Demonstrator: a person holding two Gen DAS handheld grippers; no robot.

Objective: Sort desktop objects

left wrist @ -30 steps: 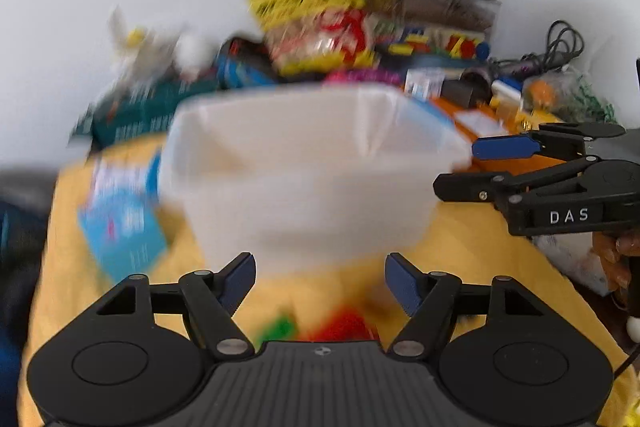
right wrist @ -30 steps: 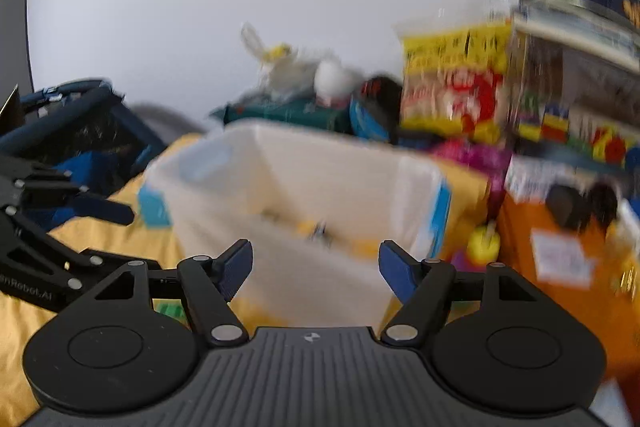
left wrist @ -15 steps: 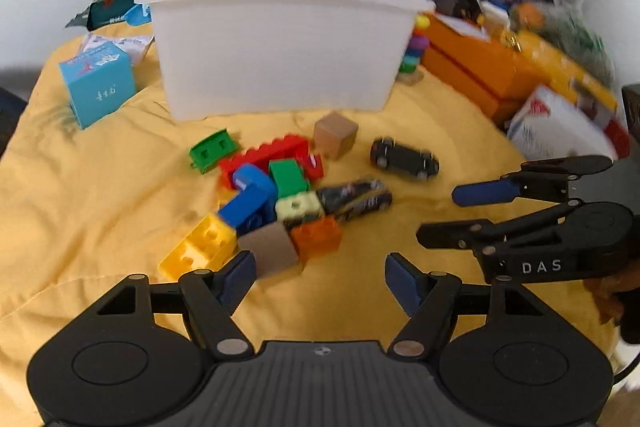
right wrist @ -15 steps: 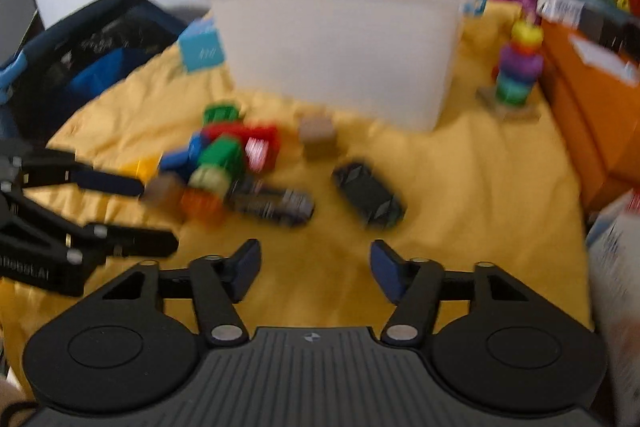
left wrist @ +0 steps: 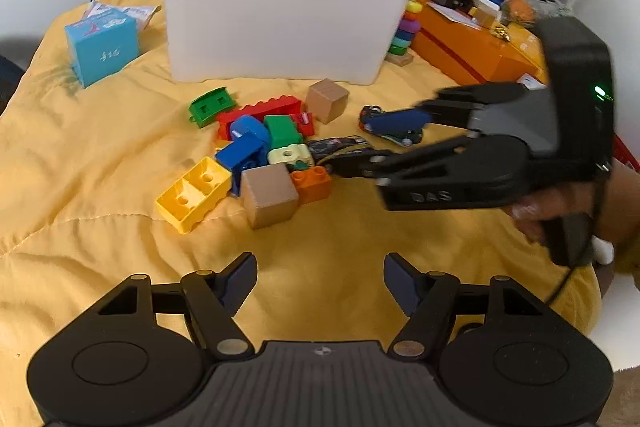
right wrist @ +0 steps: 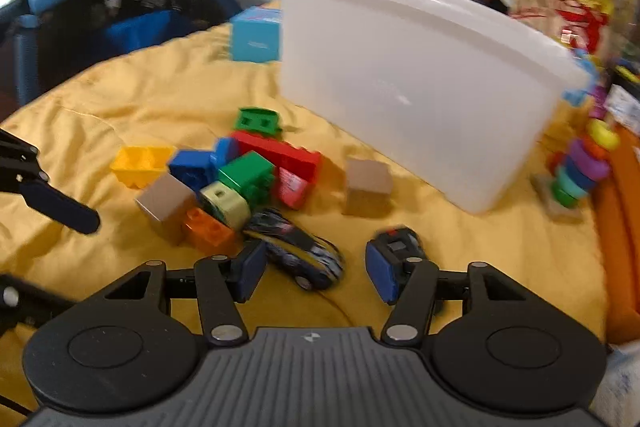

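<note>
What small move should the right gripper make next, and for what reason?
Probably ease the right gripper down and forward a little, then close. Its jaws stand open with the dark car partly between them, on the yellow cloth. The second car sits close by the right finger, so the approach needs care.

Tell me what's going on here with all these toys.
A person holds a gripper in each hand over a yellow cloth strewn with toys. The right gripper, open, is low around a dark toy car. The left gripper hovers open, holding nothing. The white bin stands behind the block pile.
</note>
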